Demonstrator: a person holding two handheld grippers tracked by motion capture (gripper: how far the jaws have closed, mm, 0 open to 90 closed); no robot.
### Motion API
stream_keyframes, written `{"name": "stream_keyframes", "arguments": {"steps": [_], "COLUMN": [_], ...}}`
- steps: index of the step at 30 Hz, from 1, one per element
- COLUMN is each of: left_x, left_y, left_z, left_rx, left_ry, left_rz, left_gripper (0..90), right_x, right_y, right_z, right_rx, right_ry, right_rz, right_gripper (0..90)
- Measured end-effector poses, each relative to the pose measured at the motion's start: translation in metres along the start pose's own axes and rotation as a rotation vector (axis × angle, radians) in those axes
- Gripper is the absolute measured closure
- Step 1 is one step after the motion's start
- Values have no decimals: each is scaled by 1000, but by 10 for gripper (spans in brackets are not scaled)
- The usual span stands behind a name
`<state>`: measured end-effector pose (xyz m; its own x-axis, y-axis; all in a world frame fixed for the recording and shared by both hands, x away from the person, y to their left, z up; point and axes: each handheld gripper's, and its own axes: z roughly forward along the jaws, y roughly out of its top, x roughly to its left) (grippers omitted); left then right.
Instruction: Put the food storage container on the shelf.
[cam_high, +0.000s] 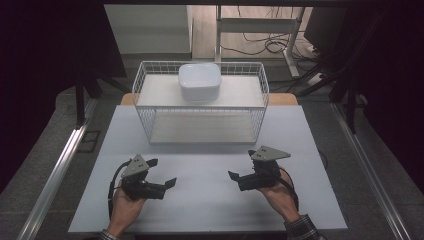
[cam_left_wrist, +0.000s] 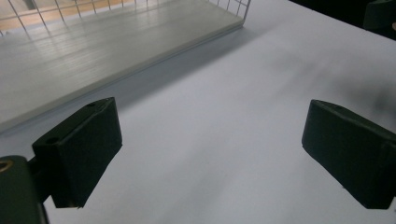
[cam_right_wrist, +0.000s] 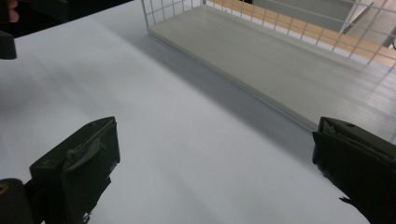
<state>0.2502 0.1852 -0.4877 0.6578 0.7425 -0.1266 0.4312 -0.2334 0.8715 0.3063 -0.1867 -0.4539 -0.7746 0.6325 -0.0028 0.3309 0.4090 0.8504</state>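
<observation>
The left tongs (cam_high: 162, 173), black with a grey three-cornered plate on top, rest in the person's left hand (cam_high: 126, 206) with their jaws spread wide apart and nothing between them. In the left gripper view the two black jaws stand far from each other over bare white surface, and the wire rack's lower shelf lies ahead of them, up and to the left in that view. The right tongs (cam_high: 244, 167), of the same black build with the same grey plate, sit in the person's right hand (cam_high: 280, 196), also released, jaws parted and holding nothing. In the right gripper view its two jaws frame bare desk, with the rack's lower shelf ahead and to the right in that view.

Both tongs hover low over the white rectangular desk (cam_high: 210, 210), on the near side of the white wire-mesh rack (cam_high: 200, 102), apart from it. The left tongs are off the rack's near left corner, the right tongs off its near right corner, and their tips point inward toward each other.

The rack stands at the far middle of the desk, with a white lower shelf and a white upper shelf. A white, rounded-square plastic bowl (cam_high: 200, 81) sits on the rack's upper shelf, toward its far middle, well apart from both tongs. The rack's lower shelf is bare.

Beyond the rack stands a pale metal frame with cables on the floor.
</observation>
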Motion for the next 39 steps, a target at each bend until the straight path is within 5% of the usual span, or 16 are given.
{"name": "stream_keyframes", "arguments": {"steps": [22, 39], "left_x": [-1, 8], "left_y": [-37, -55], "left_z": [-10, 0], "left_rx": [85, 193], "left_ry": [50, 5], "left_rz": [2, -68], "left_gripper": [40, 27], "right_x": [-10, -10], "right_y": [-47, -72], "right_z": [-16, -8], "right_rx": [64, 174], "right_ry": [-68, -90], "right_rz": [40, 39], "right_gripper": [0, 0]}}
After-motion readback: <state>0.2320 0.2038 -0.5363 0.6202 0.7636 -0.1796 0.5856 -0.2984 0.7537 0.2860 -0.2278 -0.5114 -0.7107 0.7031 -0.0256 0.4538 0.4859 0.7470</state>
